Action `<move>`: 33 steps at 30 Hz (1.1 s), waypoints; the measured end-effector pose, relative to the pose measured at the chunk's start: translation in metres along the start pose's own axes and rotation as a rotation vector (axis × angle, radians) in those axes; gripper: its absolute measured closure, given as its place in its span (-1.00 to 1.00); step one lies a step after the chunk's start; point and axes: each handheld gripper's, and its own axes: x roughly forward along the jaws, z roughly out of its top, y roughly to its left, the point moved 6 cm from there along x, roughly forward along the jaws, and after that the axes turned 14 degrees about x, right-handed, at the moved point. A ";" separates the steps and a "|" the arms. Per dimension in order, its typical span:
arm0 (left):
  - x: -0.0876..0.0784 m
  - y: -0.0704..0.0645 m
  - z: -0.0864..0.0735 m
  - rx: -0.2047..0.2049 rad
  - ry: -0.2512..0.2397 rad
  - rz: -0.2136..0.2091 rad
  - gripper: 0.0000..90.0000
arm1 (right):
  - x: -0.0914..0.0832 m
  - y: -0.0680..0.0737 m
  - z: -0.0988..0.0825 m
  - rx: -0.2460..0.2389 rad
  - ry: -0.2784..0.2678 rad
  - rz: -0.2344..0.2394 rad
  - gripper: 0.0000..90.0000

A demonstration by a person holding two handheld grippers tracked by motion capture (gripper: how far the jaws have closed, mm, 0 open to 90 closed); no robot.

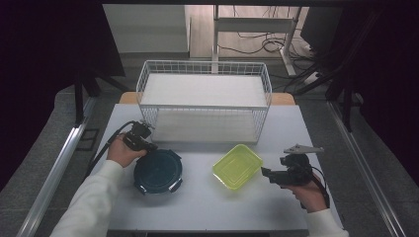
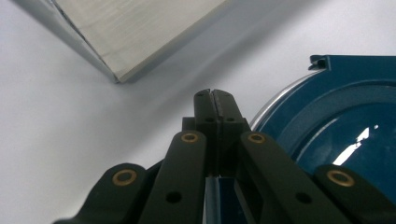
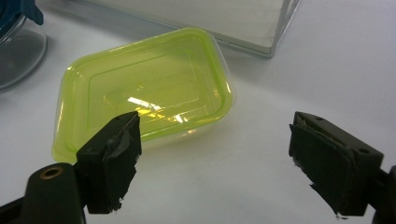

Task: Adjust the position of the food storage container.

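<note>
Jaws clenched empty, our left gripper noses the round blue-lidded container's rim while our right gripper gapes ready beside the yellow-green tub.

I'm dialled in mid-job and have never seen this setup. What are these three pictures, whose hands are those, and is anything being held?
There is no robot arm here: a person stands at the table with a hand-held gripper in each hand. The wide picture comes from a fixed camera above, looking down. The other two come from small cameras riding on each gripper, looking along its black fingers.

On the table are a white wire basket at the back, a round blue container with a clip-on lid, and a yellow-green rectangular container.

The left gripper is shut, its tips pressed together at the blue container's edge. A sliver of blue shows between the fingers lower down, but I cannot tell whether the rim is actually pinched. The right gripper is open and holds nothing; it points at the yellow-green container without touching it.
</note>
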 end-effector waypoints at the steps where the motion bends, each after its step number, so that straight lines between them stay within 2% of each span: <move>1: 0.000 0.000 0.000 0.000 -0.003 -0.007 1.00 | 0.001 0.001 0.000 -0.004 0.002 0.001 -0.62; 7: 0.002 -0.010 0.004 0.028 -0.005 -0.023 1.00 | 0.003 0.000 -0.002 -0.010 0.020 0.002 -0.62; 9: 0.003 -0.019 0.007 0.060 -0.005 -0.047 1.00 | 0.003 0.000 -0.003 -0.012 0.025 0.002 -0.63; 11: 0.003 -0.023 0.008 0.071 0.002 -0.050 1.00 | 0.003 0.000 -0.003 -0.011 0.024 0.003 -0.62; 13: 0.005 -0.034 0.012 0.110 0.008 -0.054 1.00 | 0.003 0.001 -0.003 -0.010 0.026 0.005 -0.63; 16: 0.007 -0.045 0.016 0.126 0.005 -0.062 1.00 | 0.004 0.001 -0.003 -0.011 0.029 0.004 -0.63; 19: 0.008 -0.052 0.018 0.132 0.000 -0.083 1.00 | 0.004 0.002 -0.004 -0.012 0.031 0.007 -0.63; 20: 0.009 -0.058 0.019 0.142 -0.009 -0.106 1.00 | 0.004 0.002 -0.004 -0.013 0.033 0.007 -0.63; 24: 0.011 -0.069 0.021 0.156 -0.016 -0.149 1.00 | 0.005 0.002 -0.004 -0.015 0.035 0.008 -0.63; 27: 0.013 -0.077 0.023 0.153 -0.033 -0.180 1.00 | 0.005 0.003 -0.004 -0.015 0.035 0.007 -0.62; 30: 0.011 -0.078 0.023 0.166 -0.023 -0.170 1.00 | 0.005 0.003 -0.004 -0.014 0.035 0.008 -0.63; 31: 0.008 -0.076 0.023 0.167 -0.026 -0.155 1.00 | 0.005 0.003 -0.004 -0.014 0.034 0.008 -0.63; 33: -0.005 -0.069 0.023 0.142 -0.054 -0.116 1.00 | 0.004 0.003 -0.004 -0.011 0.032 0.008 -0.63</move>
